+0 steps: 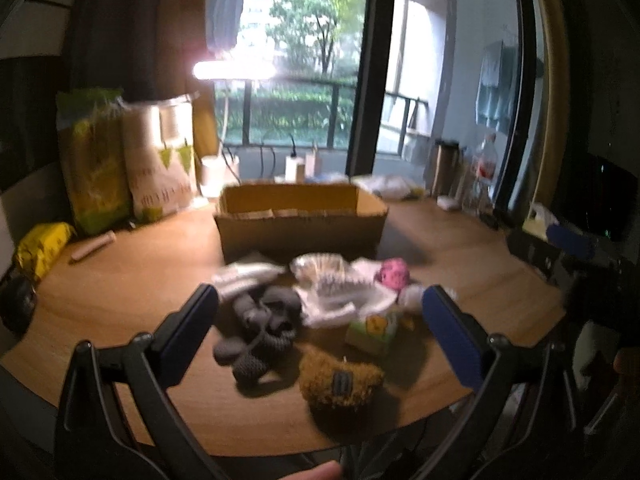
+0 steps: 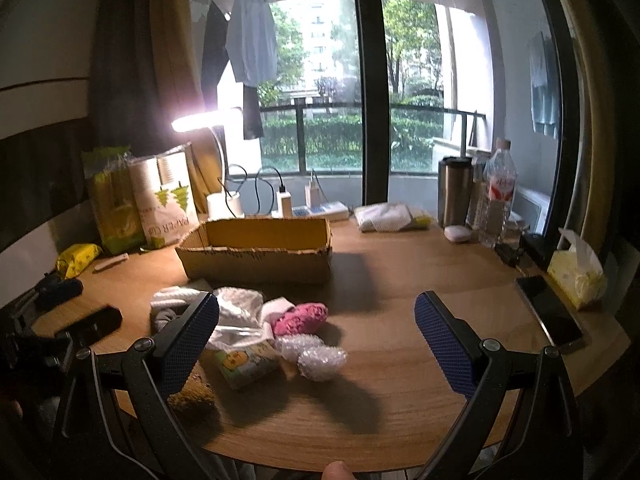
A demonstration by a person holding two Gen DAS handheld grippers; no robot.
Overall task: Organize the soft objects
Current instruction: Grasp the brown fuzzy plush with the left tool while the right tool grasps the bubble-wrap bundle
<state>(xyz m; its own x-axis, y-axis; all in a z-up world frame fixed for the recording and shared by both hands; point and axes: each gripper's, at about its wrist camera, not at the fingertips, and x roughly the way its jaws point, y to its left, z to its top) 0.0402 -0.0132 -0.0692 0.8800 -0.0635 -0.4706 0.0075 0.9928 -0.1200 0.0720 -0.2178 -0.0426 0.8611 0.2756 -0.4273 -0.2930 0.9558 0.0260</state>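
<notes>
Lying between the spread left claw [image 1: 320, 312] fingers, grey socks [image 1: 260, 328] untouched

Two fisheye cameras, one on each handheld gripper, look from the near edge of a round wooden table [image 2: 400, 380] toward the balcony window [image 2: 320, 80]. The left wrist view sits low and close over the heap of soft things, slightly blurred; the right wrist view stands further right, facing bare tabletop. Both take in the open cardboard box [image 1: 300, 220] [image 2: 256, 252], the pink plush [image 1: 392, 274] [image 2: 300, 318] and the lit desk lamp [image 2: 204, 120].
</notes>
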